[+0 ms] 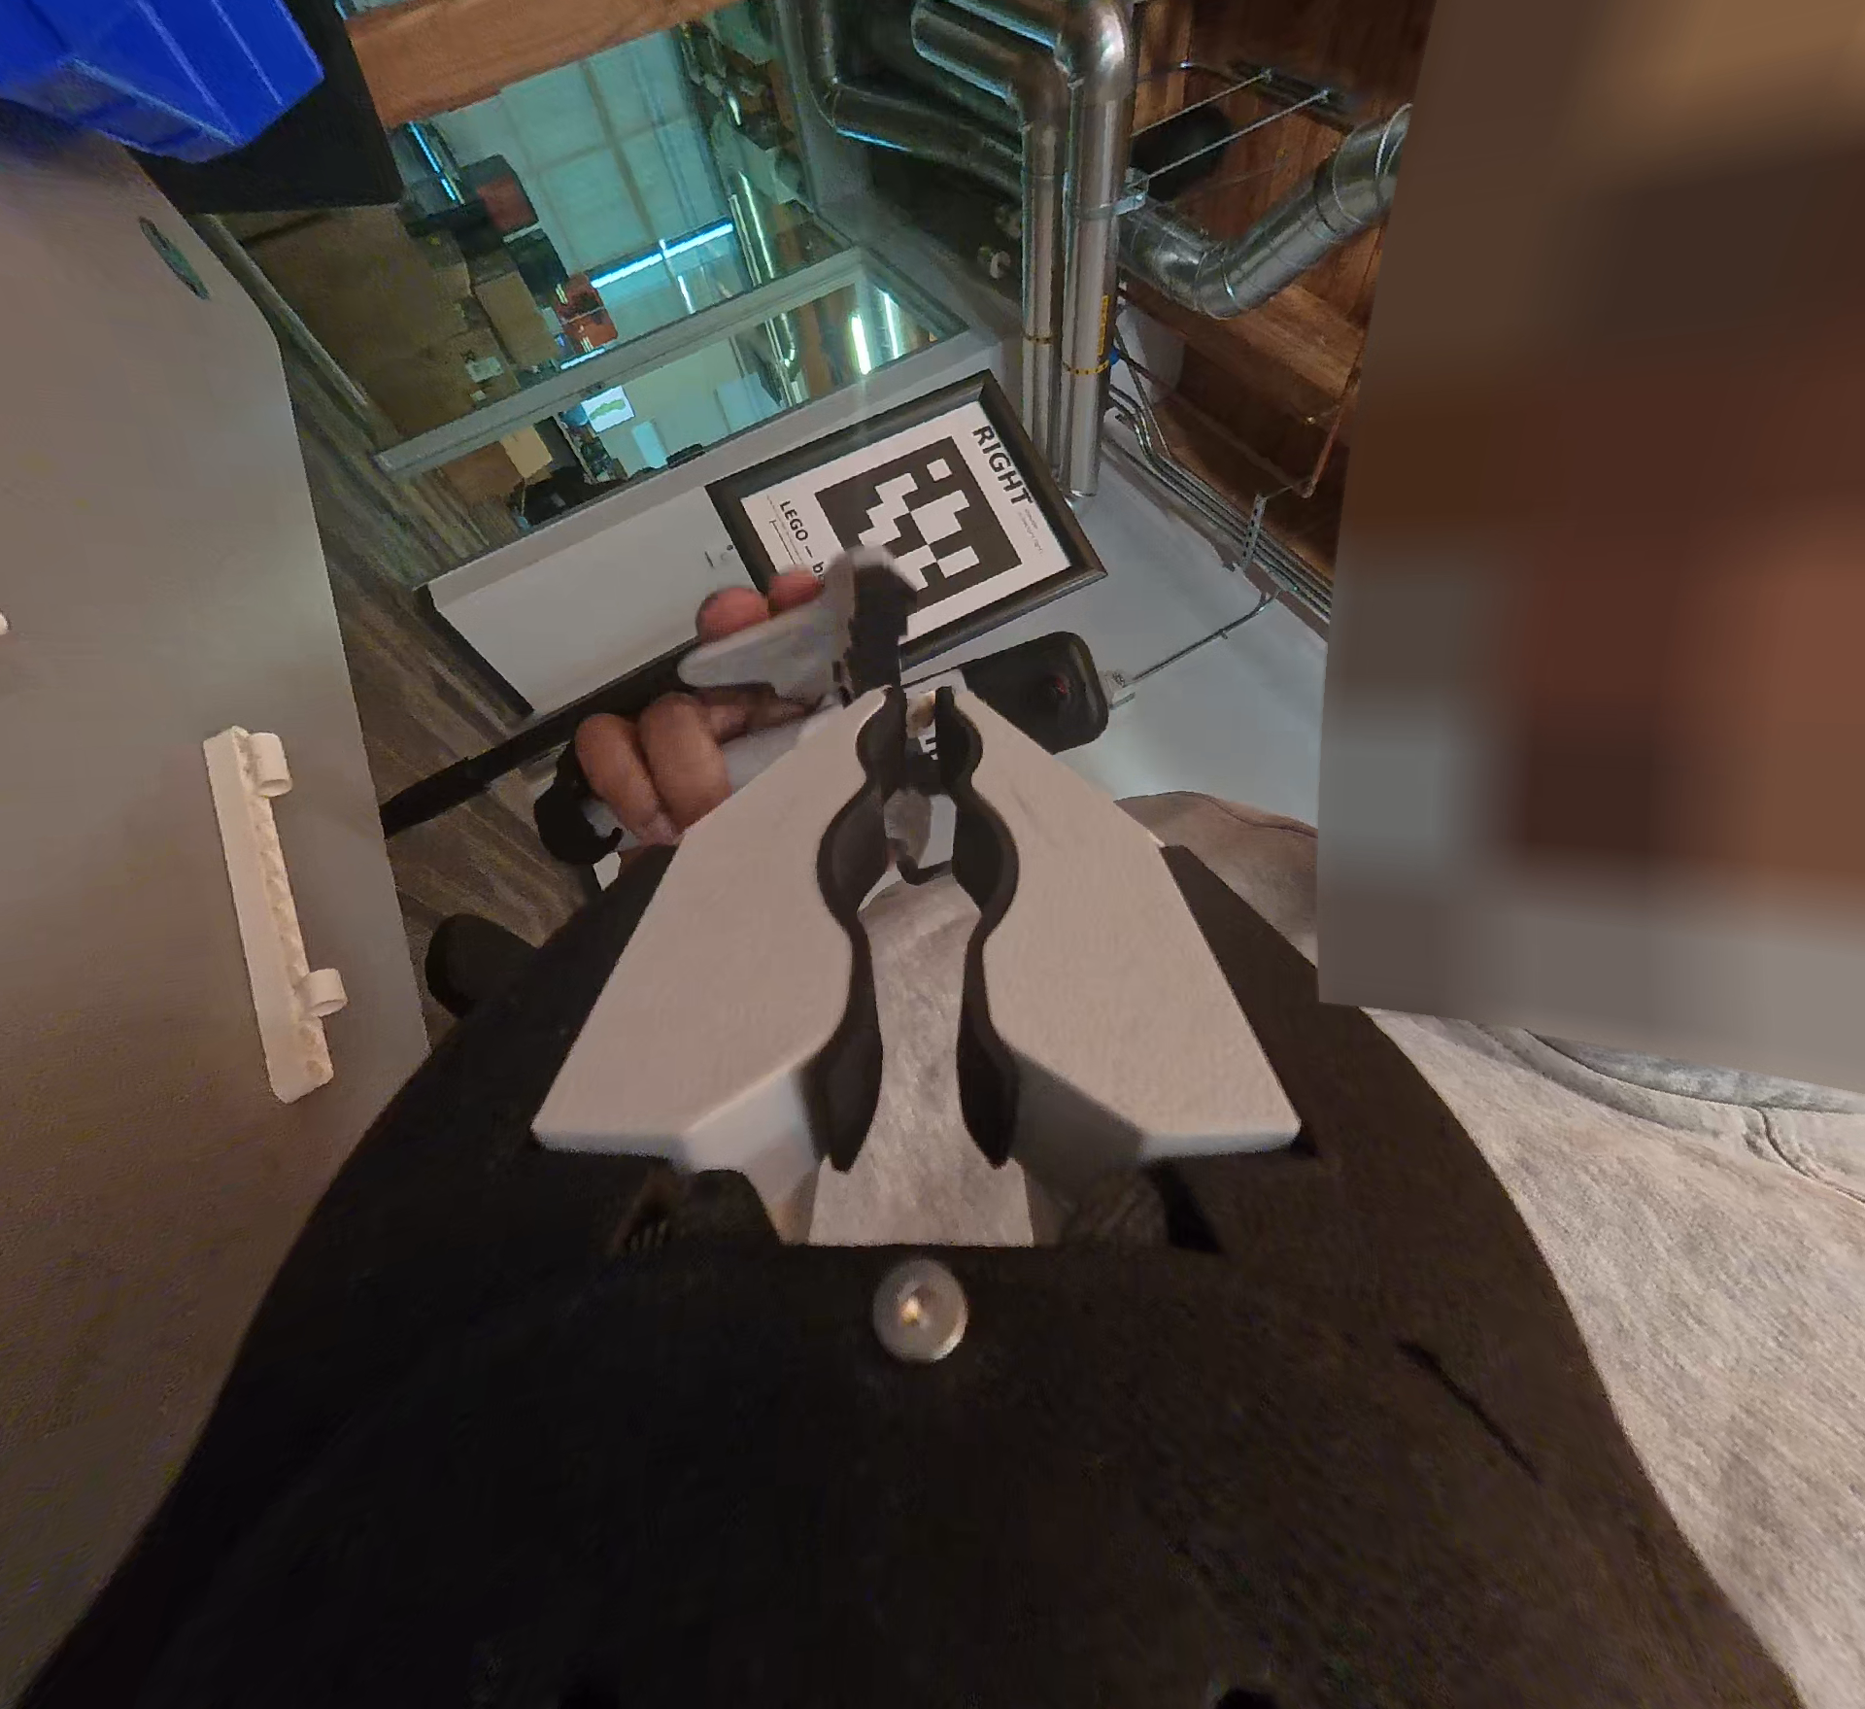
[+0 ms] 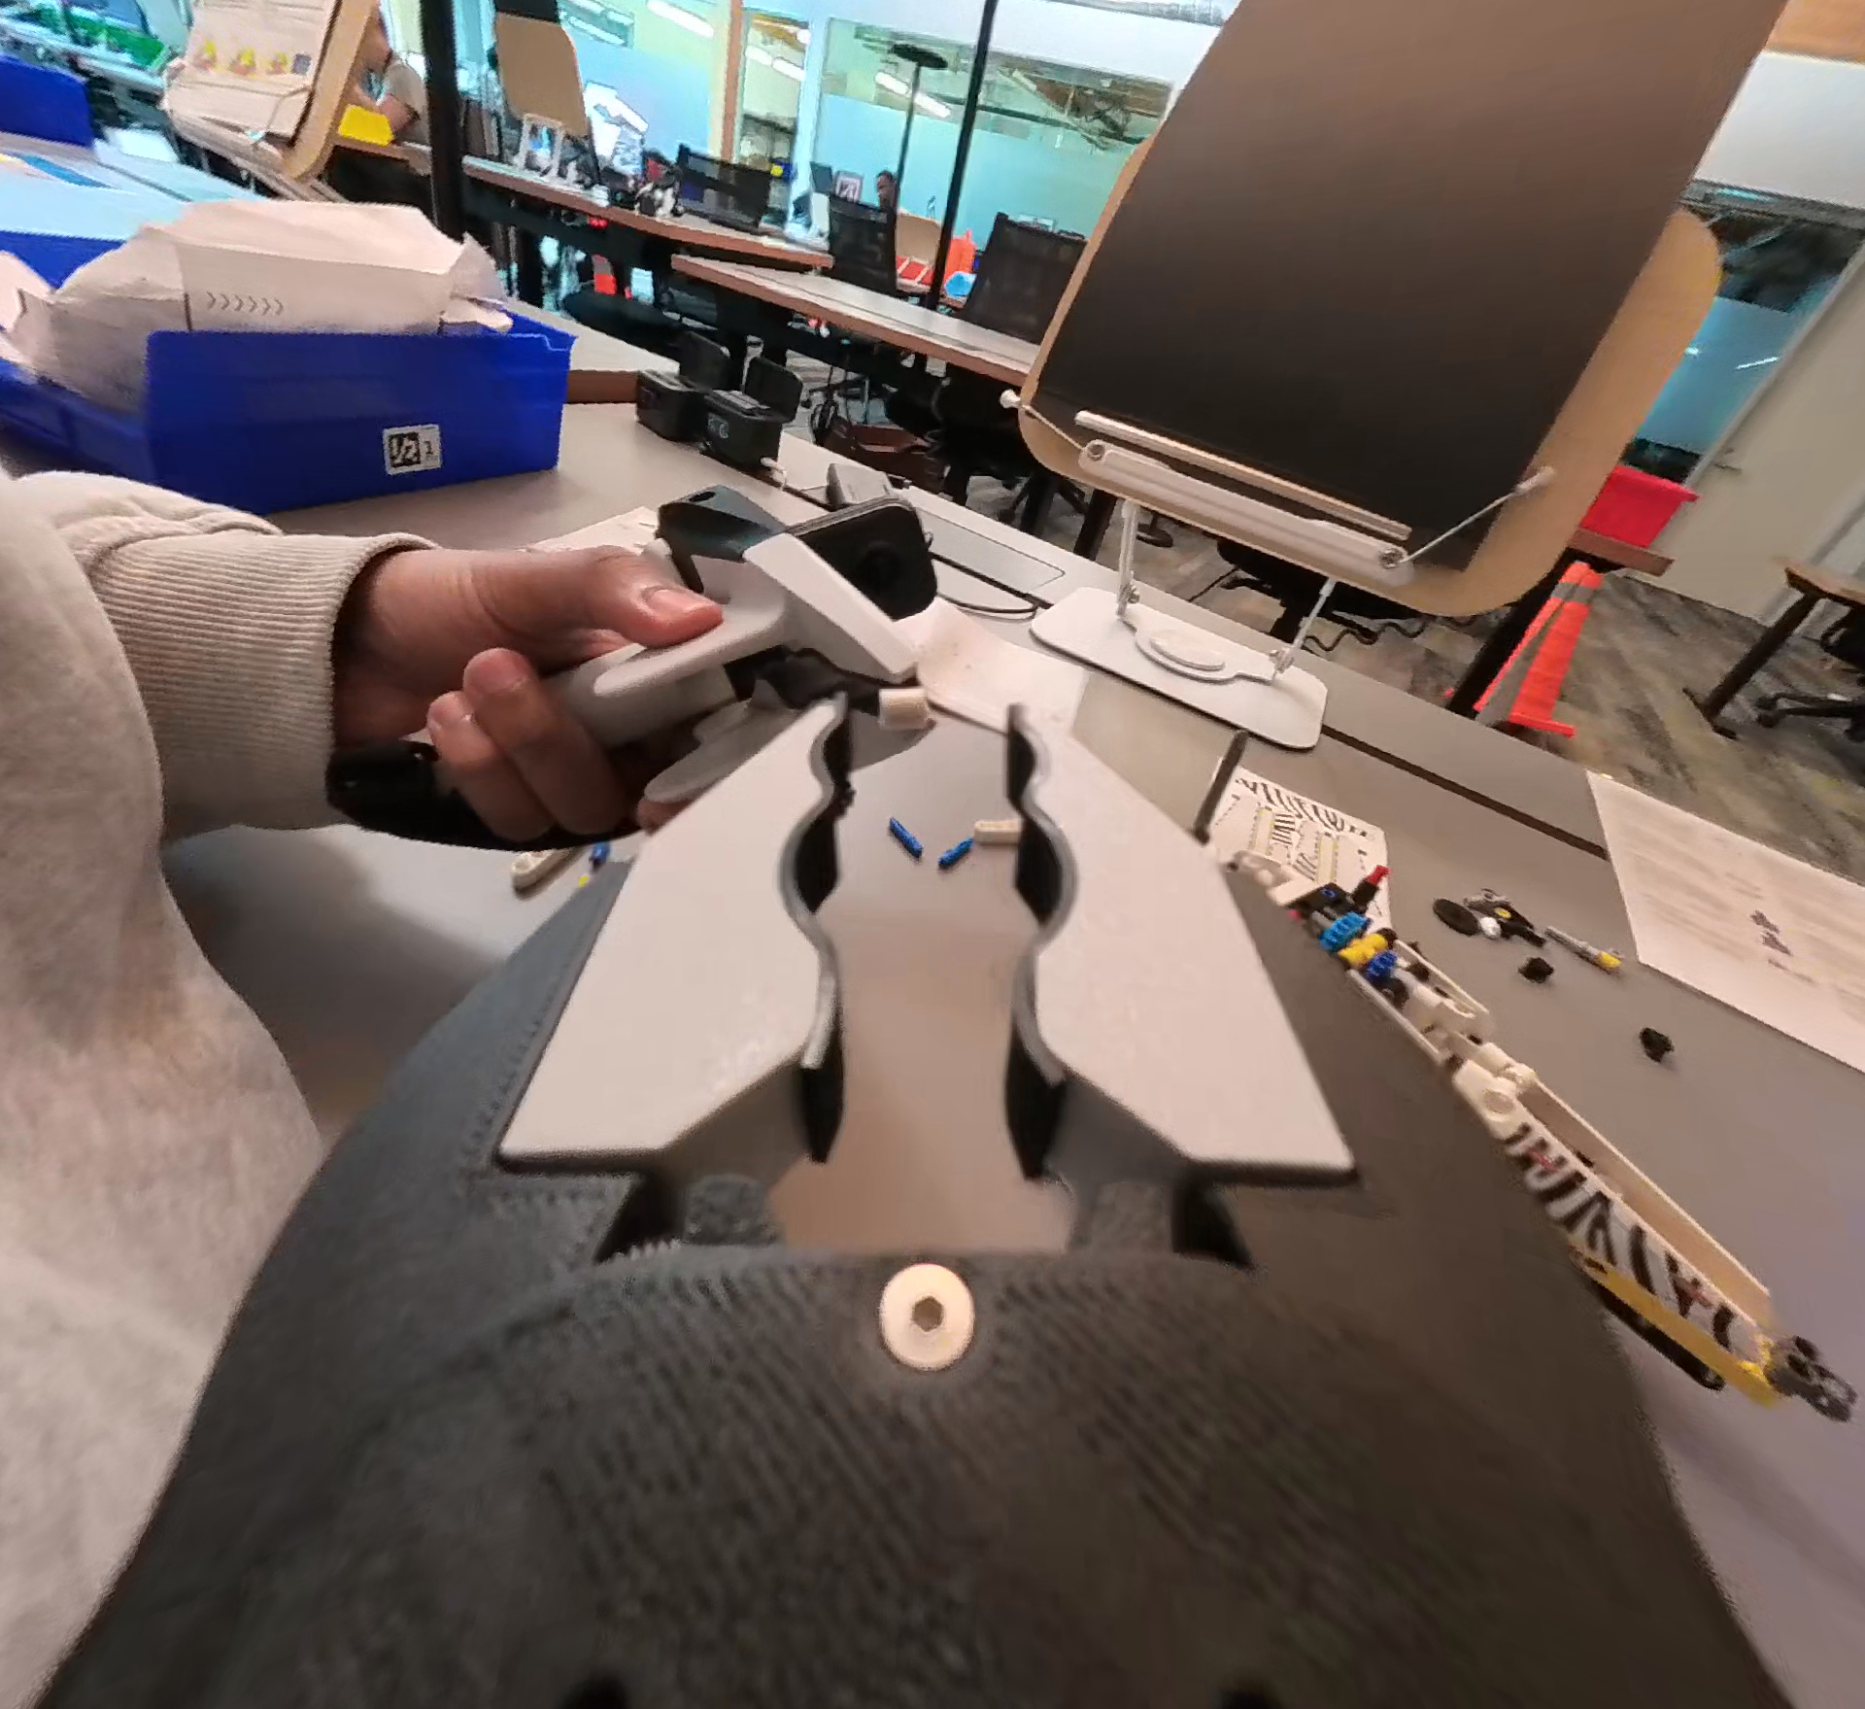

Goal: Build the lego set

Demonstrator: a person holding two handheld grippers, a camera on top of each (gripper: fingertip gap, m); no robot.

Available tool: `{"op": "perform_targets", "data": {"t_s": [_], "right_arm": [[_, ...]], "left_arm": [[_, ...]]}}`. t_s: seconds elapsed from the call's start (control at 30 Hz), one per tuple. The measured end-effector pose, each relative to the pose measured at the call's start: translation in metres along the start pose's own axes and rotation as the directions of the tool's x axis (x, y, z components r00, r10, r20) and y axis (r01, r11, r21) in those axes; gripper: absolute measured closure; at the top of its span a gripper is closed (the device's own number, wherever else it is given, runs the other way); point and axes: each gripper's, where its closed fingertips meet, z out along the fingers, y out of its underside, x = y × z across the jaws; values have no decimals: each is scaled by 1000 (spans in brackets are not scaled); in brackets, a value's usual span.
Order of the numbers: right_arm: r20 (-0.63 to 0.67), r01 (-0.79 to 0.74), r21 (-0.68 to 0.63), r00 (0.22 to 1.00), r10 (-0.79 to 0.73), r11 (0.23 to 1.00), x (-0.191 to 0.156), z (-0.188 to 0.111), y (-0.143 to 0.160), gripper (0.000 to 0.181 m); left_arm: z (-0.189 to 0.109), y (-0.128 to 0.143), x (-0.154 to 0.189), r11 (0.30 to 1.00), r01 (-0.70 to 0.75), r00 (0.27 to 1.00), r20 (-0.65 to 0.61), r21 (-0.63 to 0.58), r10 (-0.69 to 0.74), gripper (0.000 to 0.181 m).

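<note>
While your left gripper [image 1: 913,712] pinches a small cream Lego piece [image 2: 901,709] at its jaw tips, your right gripper [image 2: 926,732] gapes empty just below it; closing off-centre could knock it onto the grey table [image 2: 1514,1105] beneath the jaws.

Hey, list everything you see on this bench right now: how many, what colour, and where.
Table: one, grey, underneath everything.
Bin: one, blue, far left, holding white packaging.
Book stand: one, dark board, far right.
Pins: two, blue, table centre.
Lego model: one, white with zebra stripes, right.
Beam: one, white, lying on table.
Paper sheet: one, white, right edge.
Connector: one, white, pinched by left gripper.
Left gripper: grey, shut on connector.
Right gripper: grey, open, empty.
Left hand, right hand: each holding its gripper.
</note>
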Motion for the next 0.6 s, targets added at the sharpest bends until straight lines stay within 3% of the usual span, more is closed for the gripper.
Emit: {"op": "perform_targets", "data": {"t_s": [0.1,0.23,0.3,0.33,0.37,0.5,0.6], "right_arm": [[-70,-3,100,998,10,995,8,-3,-10,111],[-105,43,103,994,-32,994,14,-4,-16,115],[-122,37,108,992,-24,993,24,-6,-21,136],[-133,31,77,991,-21,997,33,-7,-19,166],[-151,25,22,988,-21,999,43,-9,-14,181],[-368,126,-125,915,-163,984,87,-30,-7,181],[-474,174,-161,850,-231,971,96,-42,-10,181]], "left_arm": [[-2,-1,-1,1000,-2,1000,2,4,2,177],[-5,-5,-2,999,-36,999,20,6,36,177],[-8,-8,-1,996,-93,994,57,0,92,178],[-9,-8,-2,990,-139,986,93,-13,140,179],[-11,-8,-3,980,-195,970,141,-23,197,179],[-21,-7,-11,924,-375,872,312,-69,377,181],[-25,-10,-10,885,-464,825,346,-37,447,181]]}}
